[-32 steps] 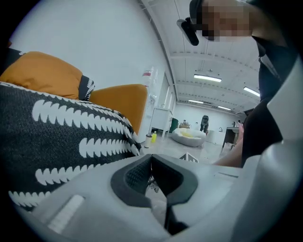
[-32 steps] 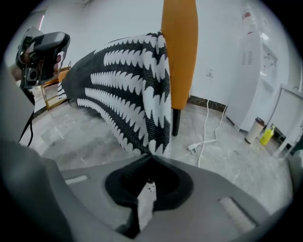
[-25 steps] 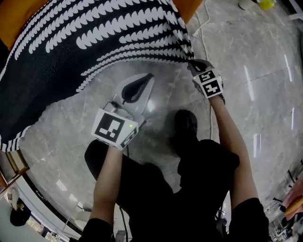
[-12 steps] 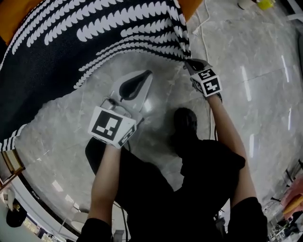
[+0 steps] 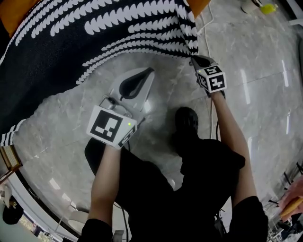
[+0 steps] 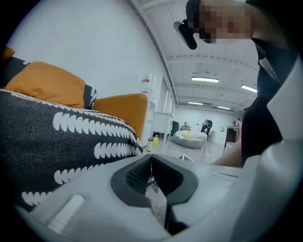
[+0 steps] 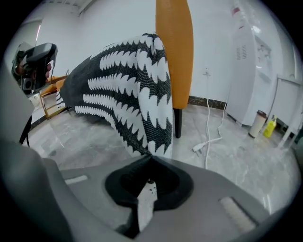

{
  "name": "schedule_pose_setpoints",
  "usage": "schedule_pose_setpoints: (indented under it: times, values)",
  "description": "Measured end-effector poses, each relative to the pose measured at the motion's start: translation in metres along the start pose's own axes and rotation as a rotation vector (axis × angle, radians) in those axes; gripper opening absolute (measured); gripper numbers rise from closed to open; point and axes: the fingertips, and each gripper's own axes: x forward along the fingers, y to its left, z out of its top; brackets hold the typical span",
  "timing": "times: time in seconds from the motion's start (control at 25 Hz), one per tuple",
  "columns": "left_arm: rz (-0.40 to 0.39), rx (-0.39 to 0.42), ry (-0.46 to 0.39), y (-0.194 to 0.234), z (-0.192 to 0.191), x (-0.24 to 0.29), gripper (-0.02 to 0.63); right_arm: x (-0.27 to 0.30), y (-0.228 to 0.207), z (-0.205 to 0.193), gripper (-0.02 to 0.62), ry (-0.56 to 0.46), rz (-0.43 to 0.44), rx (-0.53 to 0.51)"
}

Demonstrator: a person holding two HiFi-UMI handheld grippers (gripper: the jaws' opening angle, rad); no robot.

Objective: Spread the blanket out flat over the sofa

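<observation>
Blanket on sofa — right claw clamped on corner; left claw together.

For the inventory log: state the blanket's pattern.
Black blanket with rows of white leaf-like marks; clearest in the head view.

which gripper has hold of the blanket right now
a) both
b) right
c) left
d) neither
b: the right gripper is shut on the corner of the blanket, while the left gripper is shut with nothing between its jaws, apart from the blanket and above the floor.
</observation>
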Motion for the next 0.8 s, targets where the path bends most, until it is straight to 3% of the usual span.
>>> schedule_pose_setpoints:
  times: [0.2,0.32,0.52,0.64,0.8]
  values:
    - [-0.003,0.009,0.011,-0.001,-0.003,-0.002,0.012,-0.008,-0.005,0.014,0.022,-0.050,-0.046,-0.052]
    - [-0.004,0.003,0.024,-0.001,-0.006,-0.004,0.012,-0.009,-0.003,0.019,0.061,-0.074,-0.057,-0.075]
    - [-0.001,-0.013,0.047,0.007,-0.012,0.006,0.012,-0.005,-0.001,0.019,0.063,-0.074,-0.022,-0.119]
    - [0.015,-0.034,0.061,0.016,-0.009,0.011,0.012,-0.006,0.007,0.024,0.124,-0.067,0.017,-0.143]
    - [-0.006,-0.024,0.114,0.013,0.020,0.016,0.012,-0.017,0.014,0.022,0.138,-0.011,0.072,-0.135]
